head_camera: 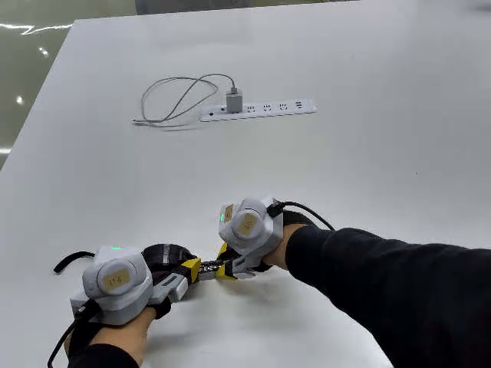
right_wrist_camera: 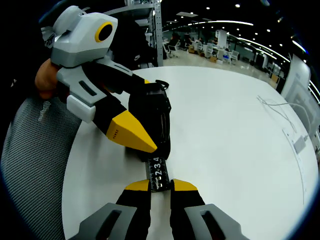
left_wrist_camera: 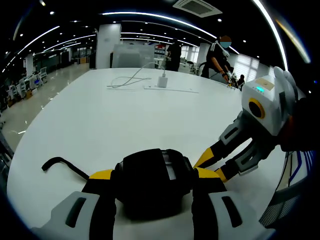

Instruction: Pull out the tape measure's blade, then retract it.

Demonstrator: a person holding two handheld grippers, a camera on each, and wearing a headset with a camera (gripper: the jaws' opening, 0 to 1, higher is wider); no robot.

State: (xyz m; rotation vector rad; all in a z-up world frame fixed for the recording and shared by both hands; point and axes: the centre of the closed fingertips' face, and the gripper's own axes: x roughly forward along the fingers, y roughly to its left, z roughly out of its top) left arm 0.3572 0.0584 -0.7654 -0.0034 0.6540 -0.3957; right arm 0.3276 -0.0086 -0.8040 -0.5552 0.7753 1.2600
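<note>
Right gripper (right_wrist_camera: 160, 186) fingers (right_wrist_camera: 137, 188) are pinched narrow on the blade (right_wrist_camera: 157, 169) tip, with only a short numbered stretch showing between them and the tape measure (right_wrist_camera: 156, 112) straight ahead. Across from them the left gripper (left_wrist_camera: 155, 174) is clamped on that black case, which sits between its pads on the table (head_camera: 345, 169). Reads as the very start of the pull-out, retract not yet begun. Next move, my call: right draws straight back along the blade line while left pins the case so it doesn't slide or twist.
</note>
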